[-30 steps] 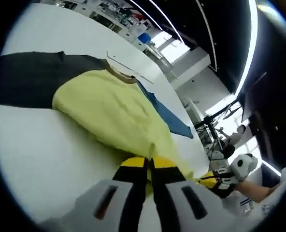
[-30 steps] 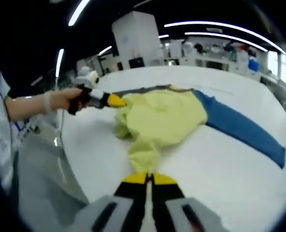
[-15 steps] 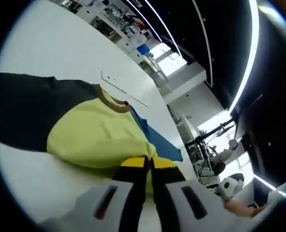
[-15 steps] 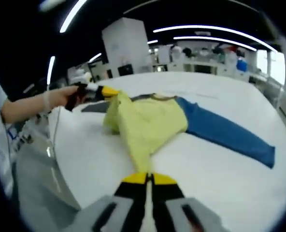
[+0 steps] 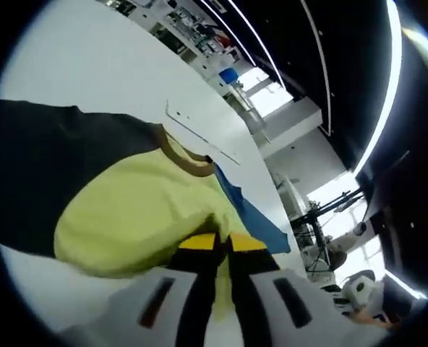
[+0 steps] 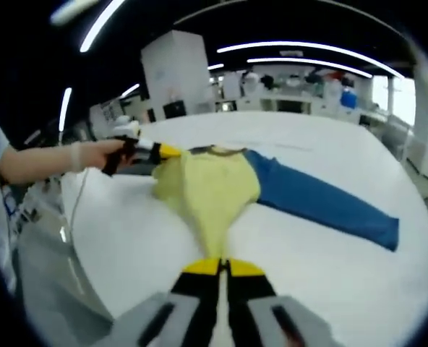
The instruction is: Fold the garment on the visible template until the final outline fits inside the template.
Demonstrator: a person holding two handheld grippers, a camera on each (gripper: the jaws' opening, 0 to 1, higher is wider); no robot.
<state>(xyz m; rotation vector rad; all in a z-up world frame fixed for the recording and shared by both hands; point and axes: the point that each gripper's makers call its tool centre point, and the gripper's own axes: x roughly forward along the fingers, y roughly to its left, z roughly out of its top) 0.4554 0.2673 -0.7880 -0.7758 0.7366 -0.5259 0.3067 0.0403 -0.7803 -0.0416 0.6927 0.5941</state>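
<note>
both tongs, left (image 5: 223, 242) and right (image 6: 218, 266), clamped on yellow garment (image 6: 207, 189) hem, lifted over white table (image 6: 322, 267). step: folding hem toward collar. next: lay it flat, release.

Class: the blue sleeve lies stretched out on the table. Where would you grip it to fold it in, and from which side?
Probably at the cuff end of the blue sleeve, coming in from beyond it: it lies flat, extended away from the yellow body, with its end free on the table.

The garment's (image 5: 138, 210) dark sleeve (image 5: 48, 155) runs past the left gripper view's edge.
</note>
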